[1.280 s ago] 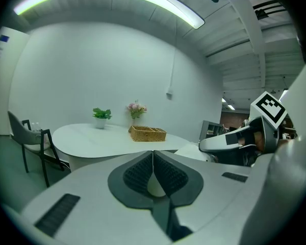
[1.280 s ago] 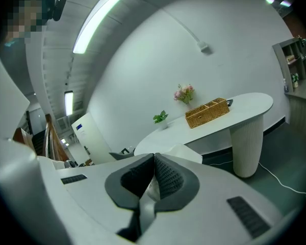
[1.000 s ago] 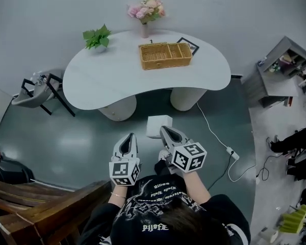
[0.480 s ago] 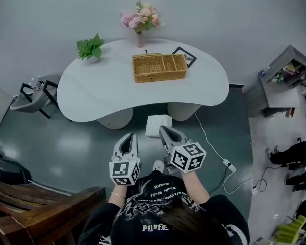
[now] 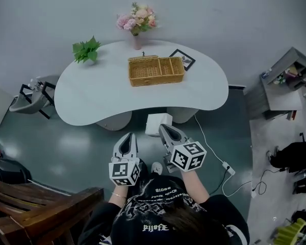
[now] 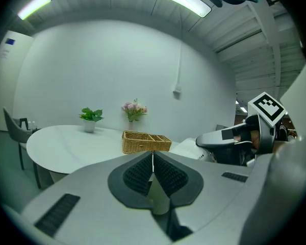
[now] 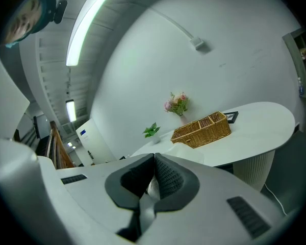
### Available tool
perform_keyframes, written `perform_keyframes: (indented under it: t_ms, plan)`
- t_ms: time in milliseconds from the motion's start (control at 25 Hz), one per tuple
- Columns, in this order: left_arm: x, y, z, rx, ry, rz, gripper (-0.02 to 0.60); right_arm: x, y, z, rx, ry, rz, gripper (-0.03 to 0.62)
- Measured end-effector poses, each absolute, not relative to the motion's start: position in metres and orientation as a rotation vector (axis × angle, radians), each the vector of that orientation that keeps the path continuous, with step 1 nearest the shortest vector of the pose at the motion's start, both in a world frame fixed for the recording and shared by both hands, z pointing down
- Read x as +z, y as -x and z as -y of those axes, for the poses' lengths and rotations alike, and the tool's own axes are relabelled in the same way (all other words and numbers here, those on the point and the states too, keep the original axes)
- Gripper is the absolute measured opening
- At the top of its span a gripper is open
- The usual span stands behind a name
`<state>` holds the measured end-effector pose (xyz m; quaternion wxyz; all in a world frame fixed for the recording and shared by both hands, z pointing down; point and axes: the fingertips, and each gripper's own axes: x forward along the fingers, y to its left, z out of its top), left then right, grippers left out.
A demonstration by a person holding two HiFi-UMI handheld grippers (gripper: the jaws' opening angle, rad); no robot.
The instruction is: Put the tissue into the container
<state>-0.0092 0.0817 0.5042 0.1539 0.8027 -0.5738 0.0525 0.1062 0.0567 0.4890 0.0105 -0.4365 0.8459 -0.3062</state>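
A white tissue pack [image 5: 158, 124] hangs in front of me above the floor, short of the white table [image 5: 92, 96]. My right gripper [image 5: 162, 128] is shut on its near edge; in the right gripper view the tissue pack [image 7: 191, 155] shows just past the closed right gripper [image 7: 154, 160]. Beside it, my left gripper [image 5: 127, 136] is shut and holds nothing; its pads meet in the left gripper view [image 6: 153, 154], where the tissue pack [image 6: 188, 148] lies to the right. The wicker basket [image 5: 155, 71] with compartments stands on the table's far middle, also seen as basket [image 6: 145, 142] and basket [image 7: 203, 129].
On the table stand a vase of pink flowers [image 5: 136, 22], a potted green plant [image 5: 85, 50] and a picture frame [image 5: 182, 59]. A chair [image 5: 33, 93] is at the left, wooden furniture [image 5: 41, 208] at lower left, a power strip with cable [image 5: 227, 167] on the floor, shelves [image 5: 280, 80] at right.
The table and basket have come nearer in the head view. Both grippers stay side by side and shut, the tissue pack still on the right one.
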Motion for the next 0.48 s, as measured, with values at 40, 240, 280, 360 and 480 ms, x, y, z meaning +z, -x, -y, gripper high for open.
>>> perform_keyframes:
  t_ms: [40,240,280,360,480]
  plan:
    - [0.505,0.009,-0.079,0.149,-2.3,1.646,0.026,0.488,-0.107,-0.054,-0.954,1.363,-2.638,0.026]
    - [0.509,0.006,-0.064,0.145,-2.304,1.625,0.026,0.488,-0.107,-0.04,-0.94,1.371,-2.643,0.026]
    - [0.509,0.007,-0.058,0.14,-2.311,1.62,0.026,0.486,-0.106,-0.034,-0.928,1.374,-2.642,0.026]
    - [0.506,0.009,-0.045,0.129,-2.331,1.612,0.026,0.482,-0.104,-0.024,-0.901,1.381,-2.64,0.026]
    - [0.498,0.02,-0.022,0.106,-2.362,1.618,0.026,0.478,-0.095,-0.005,-0.882,1.384,-2.645,0.026]
